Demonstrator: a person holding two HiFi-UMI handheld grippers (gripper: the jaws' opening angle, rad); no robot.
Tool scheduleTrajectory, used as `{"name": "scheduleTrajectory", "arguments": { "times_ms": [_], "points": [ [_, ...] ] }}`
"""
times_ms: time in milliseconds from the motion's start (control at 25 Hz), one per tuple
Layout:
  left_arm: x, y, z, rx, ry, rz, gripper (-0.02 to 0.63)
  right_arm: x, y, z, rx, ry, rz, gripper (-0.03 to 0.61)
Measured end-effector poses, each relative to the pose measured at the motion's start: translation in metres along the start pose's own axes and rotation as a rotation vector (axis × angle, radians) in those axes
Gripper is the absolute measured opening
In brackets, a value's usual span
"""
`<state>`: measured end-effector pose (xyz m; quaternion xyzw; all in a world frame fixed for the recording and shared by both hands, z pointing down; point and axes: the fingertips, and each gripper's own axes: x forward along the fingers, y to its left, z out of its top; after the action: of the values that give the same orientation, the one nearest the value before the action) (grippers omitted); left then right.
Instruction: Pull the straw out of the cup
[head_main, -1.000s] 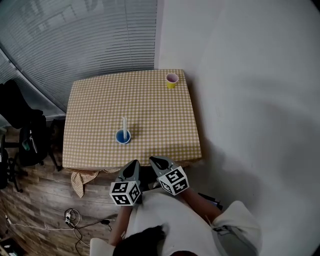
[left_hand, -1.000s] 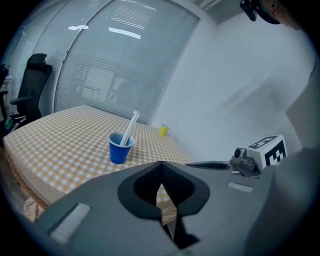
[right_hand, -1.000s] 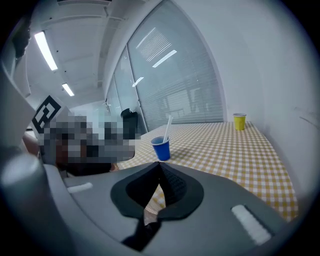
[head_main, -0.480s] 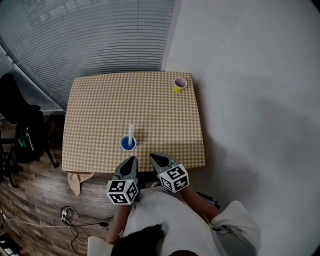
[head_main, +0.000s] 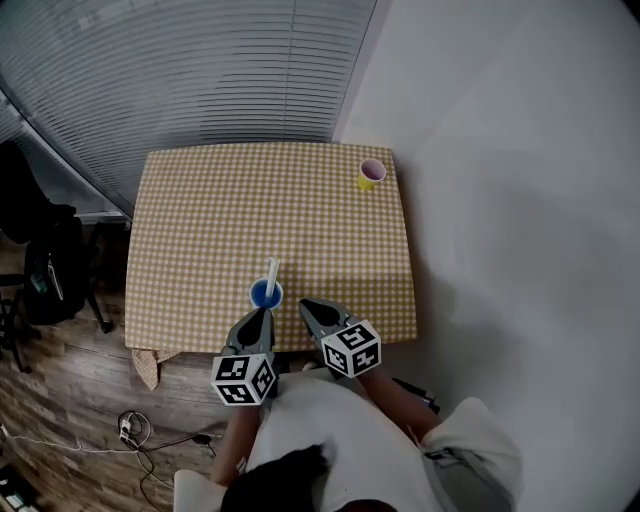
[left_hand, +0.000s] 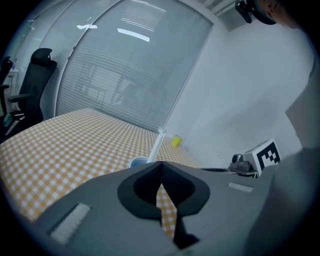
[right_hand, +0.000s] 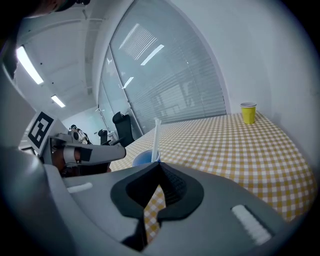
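At the far left of the head view, a black office chair (head_main: 30, 265) stands on the wooden floor (head_main: 80, 400). A tangle of cables (head_main: 135, 430) lies near the front corner of the table (head_main: 200, 220). Grey blinds (head_main: 200, 70) fill the wall behind. The table, covered in yellow-and-white checks, takes the middle of the view.

Close to its front edge stands the blue cup (head_main: 265, 295), upright, with the white straw (head_main: 271, 273) rising out of it. Right in front of the cup, the left gripper (head_main: 262, 315) points at it from the table's edge. The left gripper view shows its jaws pressed together at the tips with nothing between them, and the cup and straw just beyond.

Next to it, the right gripper (head_main: 308, 306) also reaches over the table's edge, just beside the cup. The right gripper view shows its jaws likewise closed and empty, with the cup and straw ahead and slightly left of the tips.

Further right, at the table's back corner, a yellow cup (head_main: 371, 174) stands well apart from everything else. A plain white wall (head_main: 520, 200) fills the right side.
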<state>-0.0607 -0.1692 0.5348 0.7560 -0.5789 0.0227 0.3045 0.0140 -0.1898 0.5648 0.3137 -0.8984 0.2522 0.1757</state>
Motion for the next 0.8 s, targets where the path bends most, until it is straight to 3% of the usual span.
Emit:
{"name": "scheduleTrajectory", "arguments": {
  "times_ms": [800],
  "points": [
    [0.018, 0.043, 0.037, 0.030, -0.001, -0.009, 0.012, 0.035, 0.001, 0.037, 0.082, -0.058, -0.015, 0.009]
  ]
}}
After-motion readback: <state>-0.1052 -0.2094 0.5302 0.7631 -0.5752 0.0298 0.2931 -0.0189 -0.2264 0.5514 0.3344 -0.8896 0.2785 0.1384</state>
